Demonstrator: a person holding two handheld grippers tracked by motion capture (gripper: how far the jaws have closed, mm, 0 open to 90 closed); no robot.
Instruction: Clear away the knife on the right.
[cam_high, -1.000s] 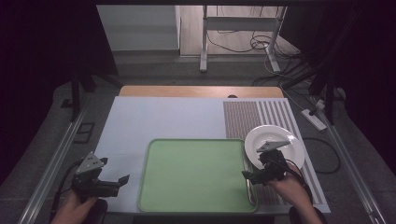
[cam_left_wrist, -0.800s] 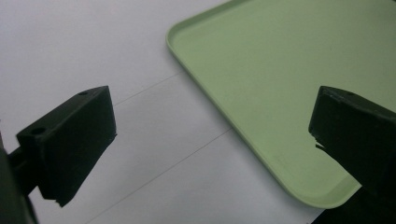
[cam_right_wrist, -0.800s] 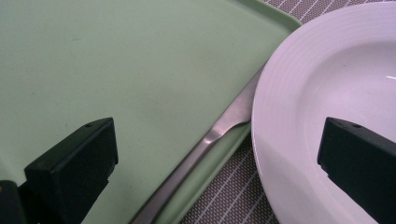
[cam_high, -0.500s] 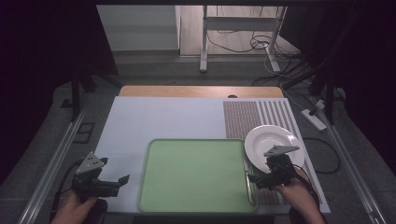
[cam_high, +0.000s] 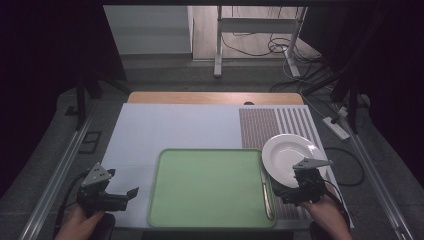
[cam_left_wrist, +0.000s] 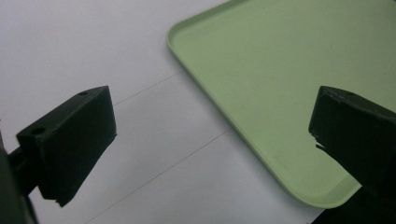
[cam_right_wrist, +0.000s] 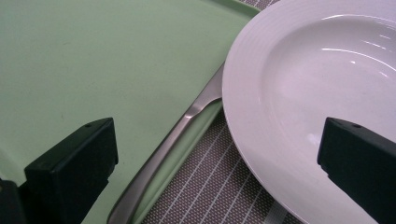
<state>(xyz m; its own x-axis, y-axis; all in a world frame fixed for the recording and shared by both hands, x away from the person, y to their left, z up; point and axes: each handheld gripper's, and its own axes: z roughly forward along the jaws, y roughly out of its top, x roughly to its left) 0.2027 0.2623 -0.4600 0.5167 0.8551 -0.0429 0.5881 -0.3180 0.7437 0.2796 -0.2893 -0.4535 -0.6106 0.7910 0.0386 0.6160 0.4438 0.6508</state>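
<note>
Jaws wide and empty on the right gripper (cam_high: 289, 192), near the plate (cam_high: 287, 155) and the tray's (cam_high: 210, 220) right rim; careless closing could nudge that metal handle (cam_right_wrist: 163, 156) off.

Black tongs (cam_high: 131, 193), grey triangular plates, cables

Plate (cam_right_wrist: 327, 93) cut off at the top and right edges of the right gripper view, near rim hidden behind the right gripper (cam_high: 292, 187) from above. Utensil (cam_right_wrist: 177, 135) partly tucked under the plate; type unclear. Tray (cam_left_wrist: 280, 93) cropped in both gripper views.
</note>
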